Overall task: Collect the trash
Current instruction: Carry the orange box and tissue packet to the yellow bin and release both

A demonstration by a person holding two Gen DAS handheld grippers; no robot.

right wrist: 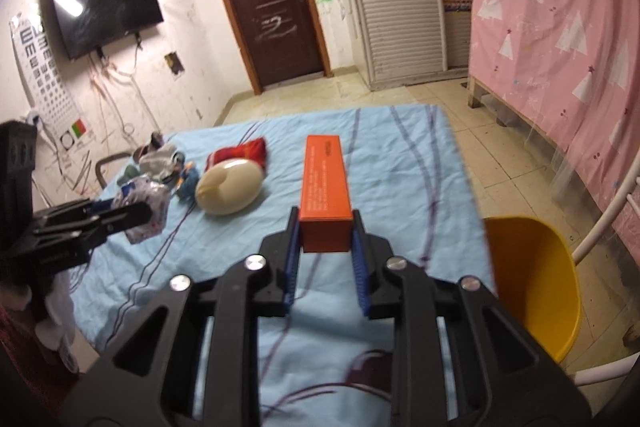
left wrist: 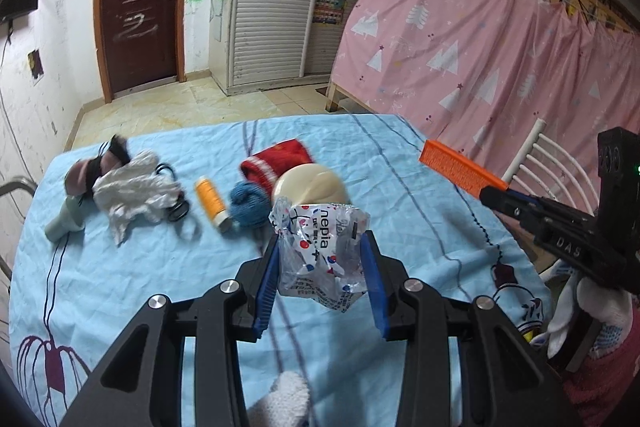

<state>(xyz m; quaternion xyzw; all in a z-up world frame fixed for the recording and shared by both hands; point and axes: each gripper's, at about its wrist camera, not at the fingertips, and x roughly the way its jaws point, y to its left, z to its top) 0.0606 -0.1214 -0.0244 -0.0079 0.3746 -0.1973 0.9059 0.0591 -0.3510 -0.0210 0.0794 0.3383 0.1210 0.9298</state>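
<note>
My left gripper [left wrist: 320,247] is shut on a crumpled plastic tissue wrapper [left wrist: 320,259] printed "nepia" and holds it above the blue cloth. The wrapper also shows in the right wrist view [right wrist: 146,205]. My right gripper [right wrist: 324,223] is shut on a long orange box [right wrist: 325,187] and holds it above the cloth. The box also shows in the left wrist view [left wrist: 460,169], off to the right. A crumpled white paper [left wrist: 132,195] lies on the cloth at the far left.
On the blue cloth table [left wrist: 120,287] lie a cream round object [left wrist: 310,185], a red knit item [left wrist: 278,159], a blue knit ball [left wrist: 249,205], an orange thread spool [left wrist: 211,203] and a hair dryer [left wrist: 70,203]. A yellow bin [right wrist: 532,279] stands right of the table.
</note>
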